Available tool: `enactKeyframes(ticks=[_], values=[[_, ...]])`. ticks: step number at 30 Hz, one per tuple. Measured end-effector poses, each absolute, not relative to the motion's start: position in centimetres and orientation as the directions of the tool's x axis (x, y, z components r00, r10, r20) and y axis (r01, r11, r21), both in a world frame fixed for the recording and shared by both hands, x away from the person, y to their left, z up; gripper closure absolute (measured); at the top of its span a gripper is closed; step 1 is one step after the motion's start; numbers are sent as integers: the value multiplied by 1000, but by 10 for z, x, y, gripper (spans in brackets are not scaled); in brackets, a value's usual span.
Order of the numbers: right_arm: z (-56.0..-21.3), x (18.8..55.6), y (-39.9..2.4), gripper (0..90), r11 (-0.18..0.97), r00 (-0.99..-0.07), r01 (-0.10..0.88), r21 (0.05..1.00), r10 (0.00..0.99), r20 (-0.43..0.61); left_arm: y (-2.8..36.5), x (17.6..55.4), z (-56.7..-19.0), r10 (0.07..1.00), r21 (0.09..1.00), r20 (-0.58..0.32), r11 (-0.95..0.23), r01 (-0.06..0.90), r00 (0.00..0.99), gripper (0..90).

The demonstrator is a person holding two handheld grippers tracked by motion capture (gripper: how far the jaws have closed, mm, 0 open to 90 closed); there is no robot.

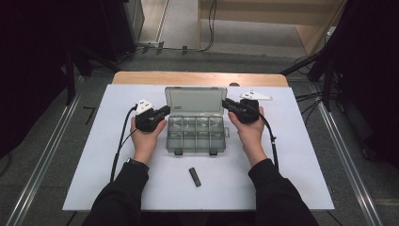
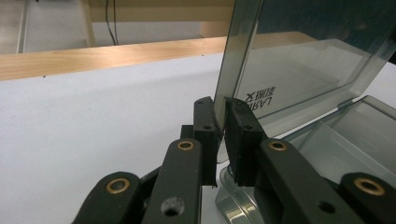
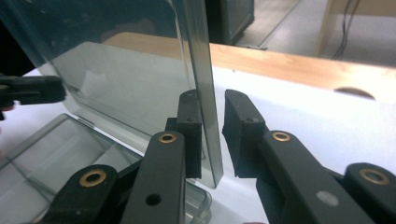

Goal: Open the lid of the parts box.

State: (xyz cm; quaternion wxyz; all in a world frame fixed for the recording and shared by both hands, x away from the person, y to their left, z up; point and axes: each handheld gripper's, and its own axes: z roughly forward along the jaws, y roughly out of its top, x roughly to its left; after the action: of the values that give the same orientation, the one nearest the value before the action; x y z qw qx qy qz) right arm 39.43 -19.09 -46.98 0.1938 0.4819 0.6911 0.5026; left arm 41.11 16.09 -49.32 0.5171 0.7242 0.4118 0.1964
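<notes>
The left gripper (image 2: 223, 135) pinches the stiff, slippery lid (image 2: 289, 60) by its edge, while the right gripper (image 3: 211, 140) sits loose around the other edge.

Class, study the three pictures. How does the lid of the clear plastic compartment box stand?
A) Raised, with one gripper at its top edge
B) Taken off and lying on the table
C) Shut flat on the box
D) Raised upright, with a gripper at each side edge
D: in the high view the lid stands up behind the compartments, with the left gripper at its left edge and the right gripper at its right edge.
</notes>
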Motion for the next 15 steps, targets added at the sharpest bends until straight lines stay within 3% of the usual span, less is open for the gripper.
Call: enactKeyframes(ticks=[10, 15], values=[[-490, 393, -182, 759, 23, -412, 494, 869, 886, 211, 159, 416, -491, 802, 904, -137, -139, 405, 581, 838], [-494, 398, -183, 808, -10, -394, 507, 862, 887, 242, 158, 420, -491, 805, 899, -142, -139, 416, 576, 844]])
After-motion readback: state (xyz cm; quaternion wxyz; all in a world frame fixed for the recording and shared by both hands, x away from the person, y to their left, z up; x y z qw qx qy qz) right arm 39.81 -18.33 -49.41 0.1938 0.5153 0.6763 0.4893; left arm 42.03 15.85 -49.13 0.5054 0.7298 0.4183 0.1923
